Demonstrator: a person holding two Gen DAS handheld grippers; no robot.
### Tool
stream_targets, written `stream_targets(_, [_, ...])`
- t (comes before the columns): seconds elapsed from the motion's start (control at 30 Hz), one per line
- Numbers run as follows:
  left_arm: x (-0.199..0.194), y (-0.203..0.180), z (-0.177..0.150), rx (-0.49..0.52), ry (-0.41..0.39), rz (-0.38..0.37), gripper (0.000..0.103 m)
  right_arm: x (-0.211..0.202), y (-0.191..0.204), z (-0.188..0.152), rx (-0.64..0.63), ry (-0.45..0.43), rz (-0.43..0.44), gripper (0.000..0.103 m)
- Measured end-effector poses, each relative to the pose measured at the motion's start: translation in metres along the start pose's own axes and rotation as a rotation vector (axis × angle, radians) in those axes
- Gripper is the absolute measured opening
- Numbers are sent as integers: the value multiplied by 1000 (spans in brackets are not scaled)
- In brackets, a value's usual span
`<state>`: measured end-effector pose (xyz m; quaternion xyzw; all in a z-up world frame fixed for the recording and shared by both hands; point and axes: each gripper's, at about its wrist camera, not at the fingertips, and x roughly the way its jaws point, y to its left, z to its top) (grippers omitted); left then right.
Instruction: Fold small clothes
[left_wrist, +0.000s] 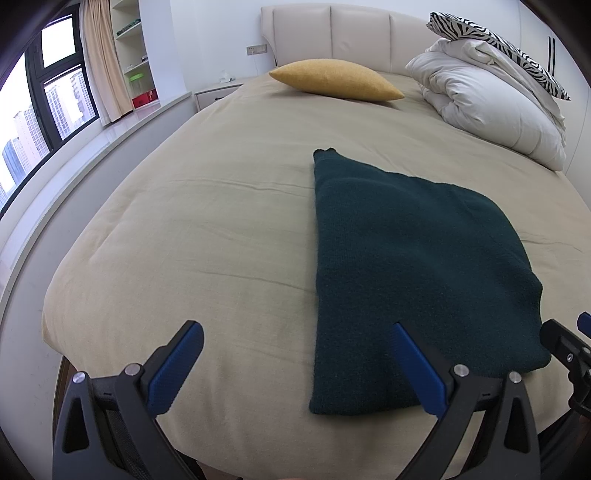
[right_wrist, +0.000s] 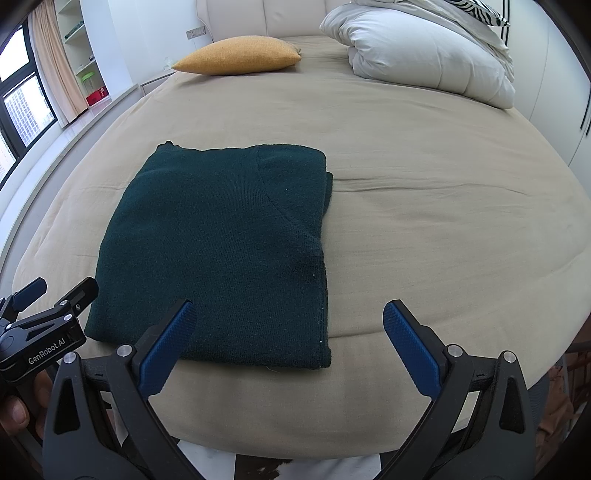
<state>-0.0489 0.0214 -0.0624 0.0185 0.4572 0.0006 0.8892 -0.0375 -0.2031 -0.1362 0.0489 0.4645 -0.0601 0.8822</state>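
Observation:
A dark green knitted garment (left_wrist: 406, 266) (right_wrist: 221, 243) lies folded into a flat rectangle on the beige bed cover (left_wrist: 207, 221) (right_wrist: 424, 221), near the bed's foot. My left gripper (left_wrist: 295, 332) hovers open over the garment's near left corner, nothing between its blue pads. My right gripper (right_wrist: 288, 314) is also open, spanning the garment's near right corner, holding nothing. The left gripper (right_wrist: 55, 291) shows at the lower left of the right wrist view, and part of the right gripper (left_wrist: 569, 339) shows at the right edge of the left wrist view.
A yellow cushion (left_wrist: 336, 79) (right_wrist: 236, 55) lies near the padded headboard (left_wrist: 332, 37). A bundled white duvet (left_wrist: 491, 103) (right_wrist: 424, 51) with a zebra-print pillow (left_wrist: 502, 44) sits at the far right. A window sill (left_wrist: 74, 162), shelves and curtain are on the left.

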Motion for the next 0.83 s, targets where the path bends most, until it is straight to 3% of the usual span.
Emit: stream_targets(0.83, [-2,1,-5,-2,-14,-4,103,-1,2,-2,3,4,4,103])
